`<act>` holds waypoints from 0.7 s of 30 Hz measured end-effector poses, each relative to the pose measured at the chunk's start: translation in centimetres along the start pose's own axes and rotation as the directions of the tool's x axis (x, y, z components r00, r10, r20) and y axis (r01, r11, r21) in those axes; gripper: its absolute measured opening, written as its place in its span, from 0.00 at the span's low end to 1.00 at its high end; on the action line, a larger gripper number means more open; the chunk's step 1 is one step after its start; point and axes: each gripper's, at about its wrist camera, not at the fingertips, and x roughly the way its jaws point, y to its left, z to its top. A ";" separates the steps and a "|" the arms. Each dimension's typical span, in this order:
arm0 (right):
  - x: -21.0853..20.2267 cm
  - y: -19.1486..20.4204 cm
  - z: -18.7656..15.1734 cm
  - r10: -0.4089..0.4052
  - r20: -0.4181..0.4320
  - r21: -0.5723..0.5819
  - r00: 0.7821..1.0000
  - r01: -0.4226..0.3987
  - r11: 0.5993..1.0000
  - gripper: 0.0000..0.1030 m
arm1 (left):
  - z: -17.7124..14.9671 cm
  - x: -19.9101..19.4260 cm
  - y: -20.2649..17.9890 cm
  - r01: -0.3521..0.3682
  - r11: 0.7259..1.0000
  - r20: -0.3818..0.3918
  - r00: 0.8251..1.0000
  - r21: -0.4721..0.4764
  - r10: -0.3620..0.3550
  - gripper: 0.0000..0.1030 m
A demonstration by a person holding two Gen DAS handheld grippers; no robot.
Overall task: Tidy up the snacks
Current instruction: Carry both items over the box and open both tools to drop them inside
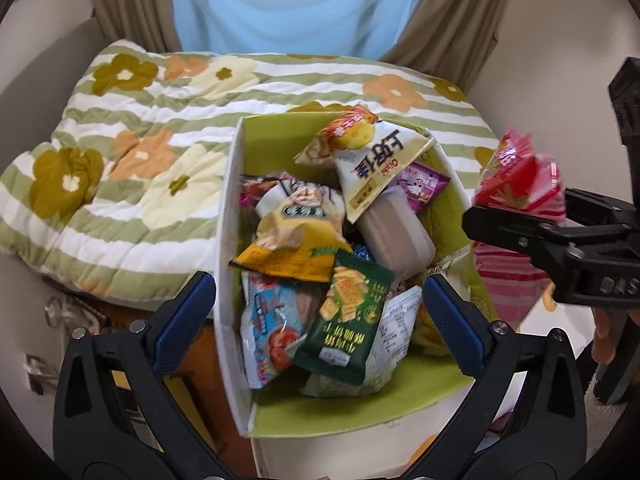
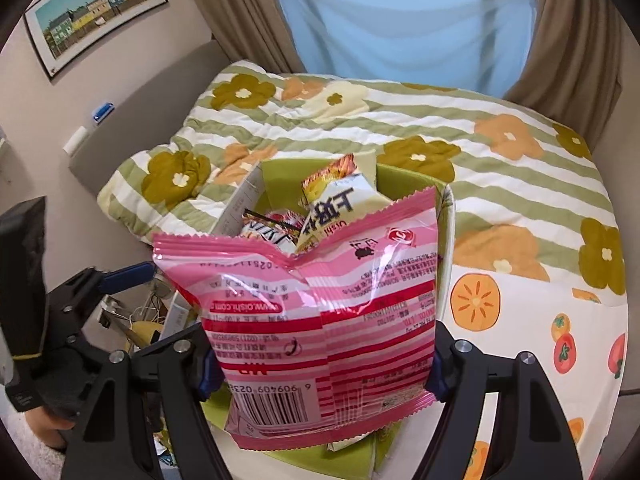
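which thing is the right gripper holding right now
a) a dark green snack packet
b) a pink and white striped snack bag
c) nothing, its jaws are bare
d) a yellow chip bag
b: in the right wrist view the right gripper is clamped on both sides of the pink and white striped snack bag, held up in front of the green-lined box; the dark green packet lies in the box.

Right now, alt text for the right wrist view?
The right claw grips a pink striped snack bag above a green-lined box filled with snack packets. A floral striped quilt lies behind it.
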 end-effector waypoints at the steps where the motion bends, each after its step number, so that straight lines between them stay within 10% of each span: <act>1: 0.3 0.1 0.0 -0.001 -0.007 0.001 1.000 0.001 1.000 0.70 | -0.2 -0.2 0.1 -0.001 1.000 0.002 1.000 -0.009 0.001 1.00; 13: 3.4 0.4 1.8 -0.017 -0.091 -0.058 0.996 0.012 0.998 0.72 | -1.1 -0.4 0.7 -0.050 0.994 0.002 0.999 -0.100 0.051 1.00; 17: 4.4 -0.1 2.1 -0.026 -0.107 -0.032 0.994 0.022 0.999 0.97 | -1.3 -0.6 1.1 -0.059 0.991 0.005 0.998 -0.117 0.060 1.00; 21: 3.8 -0.6 2.2 -0.018 -0.072 -0.015 0.997 0.017 1.000 0.99 | -1.5 -0.5 1.6 -0.069 0.990 -0.002 0.998 -0.125 0.070 1.00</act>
